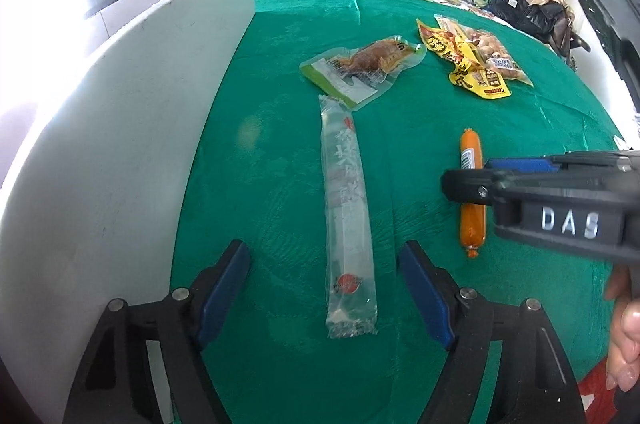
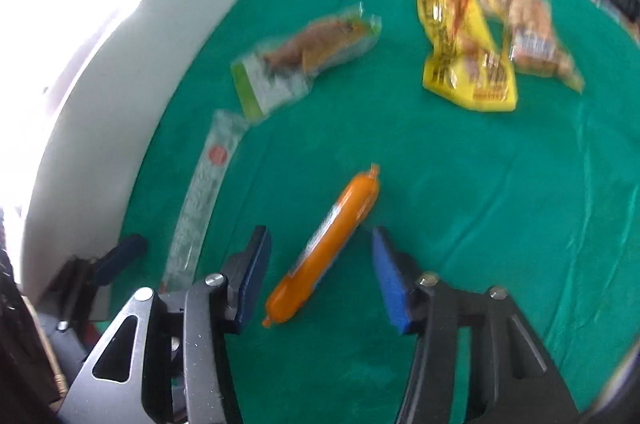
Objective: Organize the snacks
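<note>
A long clear snack packet (image 1: 348, 216) lies lengthwise on the green cloth (image 1: 280, 151), between the blue pads of my left gripper (image 1: 324, 252). The pads stand well apart from it, so that gripper is open. To its right lies an orange sausage stick (image 1: 471, 159). In the right wrist view the sausage (image 2: 324, 244) lies slanted between the pads of my right gripper (image 2: 320, 240), with a gap on each side. Seen from the left wrist, the right gripper (image 1: 464, 183) hangs over the sausage's middle. That view is blurred.
Farther back lie a vacuum pack of brown meat (image 1: 360, 67), a yellow packet (image 1: 460, 63) and a clear bag of brown balls (image 1: 496, 57). A tall white board (image 1: 140, 103) walls off the left side. Pillows and dark bags sit behind. A hand (image 1: 624, 336) is at the right edge.
</note>
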{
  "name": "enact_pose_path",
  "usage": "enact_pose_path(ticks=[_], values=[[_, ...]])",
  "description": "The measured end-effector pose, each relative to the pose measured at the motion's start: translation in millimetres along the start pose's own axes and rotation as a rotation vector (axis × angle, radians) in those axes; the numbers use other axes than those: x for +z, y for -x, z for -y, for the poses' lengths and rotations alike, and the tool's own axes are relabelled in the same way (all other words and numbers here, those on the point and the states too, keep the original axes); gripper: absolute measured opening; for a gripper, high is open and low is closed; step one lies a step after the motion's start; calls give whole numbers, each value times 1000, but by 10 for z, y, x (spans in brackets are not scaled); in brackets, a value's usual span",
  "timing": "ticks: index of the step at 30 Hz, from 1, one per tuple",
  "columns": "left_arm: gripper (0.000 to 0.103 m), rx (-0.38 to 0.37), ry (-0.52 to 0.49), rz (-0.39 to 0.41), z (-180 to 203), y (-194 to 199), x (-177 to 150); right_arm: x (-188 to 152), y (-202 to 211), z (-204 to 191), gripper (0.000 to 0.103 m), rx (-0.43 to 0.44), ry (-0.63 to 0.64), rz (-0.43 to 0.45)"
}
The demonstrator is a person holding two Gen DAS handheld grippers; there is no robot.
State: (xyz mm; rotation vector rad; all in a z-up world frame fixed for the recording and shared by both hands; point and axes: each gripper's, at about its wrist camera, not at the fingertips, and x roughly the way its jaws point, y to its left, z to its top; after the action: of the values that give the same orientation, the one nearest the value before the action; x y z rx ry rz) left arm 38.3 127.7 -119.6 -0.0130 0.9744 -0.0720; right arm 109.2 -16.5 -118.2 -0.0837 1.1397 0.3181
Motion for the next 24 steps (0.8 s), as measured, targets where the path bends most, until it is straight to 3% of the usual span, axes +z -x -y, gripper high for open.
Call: enact_pose_path(ticks=[1,2,4,9,15,16,18,19,20,21,24], values=[[63,-1,-11,11,27,-10,18,-30,14,-4,28,-2,21,-4],[44,0,-33,21,68,-23,47,-65,36,32,20,0,22,-8],[19,-10,-54,24,133,-50,124,-137,120,208,17,-11,6,-5],[18,-135,10,12,230,-104,239,-214,418,985,17,-63,-78,75],[20,-112,-74,35,615,-210,352,-275,529,1660,17,-143,-149,149],[25,-96,-77,37,644,-234,382,-327,510,1720,19,-147,-147,151],[59,-73,-80,29,666,-271,431,-448,518,1769,24,-150,-132,186],[86,-43,-76,17,661,-304,449,-473,513,1753,54,-166,-120,204],[93,-18,-67,14,638,-327,444,-535,496,1702,71,-188,-103,215],[94,-12,-56,0,613,-364,440,-605,498,1647,81,-209,-81,232],[99,0,-48,-3,601,-379,456,-640,509,1616,84,-229,-79,257]])
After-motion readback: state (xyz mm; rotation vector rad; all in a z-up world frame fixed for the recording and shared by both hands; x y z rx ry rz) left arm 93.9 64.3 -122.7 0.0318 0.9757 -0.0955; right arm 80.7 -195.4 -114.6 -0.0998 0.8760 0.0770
